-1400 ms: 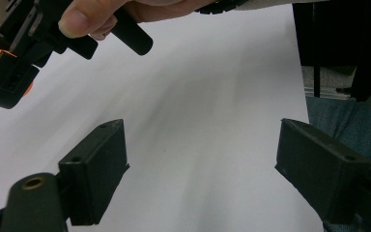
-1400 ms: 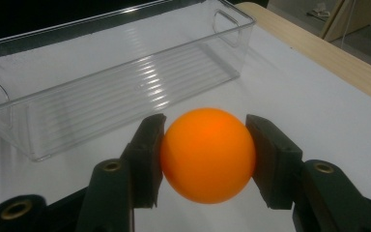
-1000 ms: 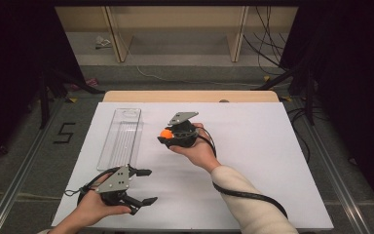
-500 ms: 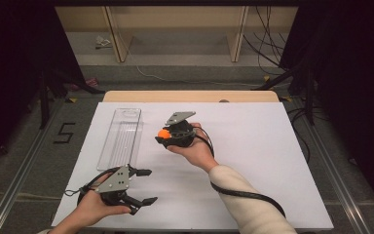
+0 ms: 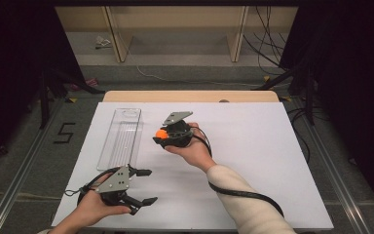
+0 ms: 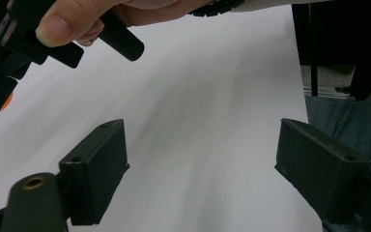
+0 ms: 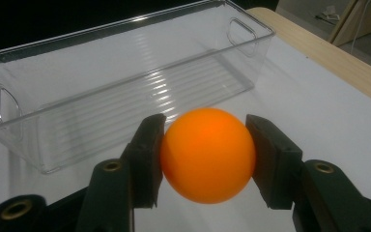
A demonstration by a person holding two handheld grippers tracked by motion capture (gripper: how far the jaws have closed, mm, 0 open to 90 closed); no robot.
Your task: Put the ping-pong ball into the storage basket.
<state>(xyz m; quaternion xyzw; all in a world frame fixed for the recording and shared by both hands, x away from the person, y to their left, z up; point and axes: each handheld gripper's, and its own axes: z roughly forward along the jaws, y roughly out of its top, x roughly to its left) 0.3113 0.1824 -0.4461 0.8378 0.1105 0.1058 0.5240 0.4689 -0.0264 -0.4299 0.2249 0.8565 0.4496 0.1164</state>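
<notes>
Right tongs (image 7: 206, 159) pinching a round orange plastic ball (image 7: 207, 153), just short of the clear plastic bin (image 7: 101, 82). Left tongs (image 6: 200, 169) spread wide over bare white desk (image 6: 198, 96).

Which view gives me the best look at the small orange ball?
The right gripper view: the orange ball sits close up between the jaws. The high view shows a small orange spot; the left gripper view an orange sliver.
</notes>
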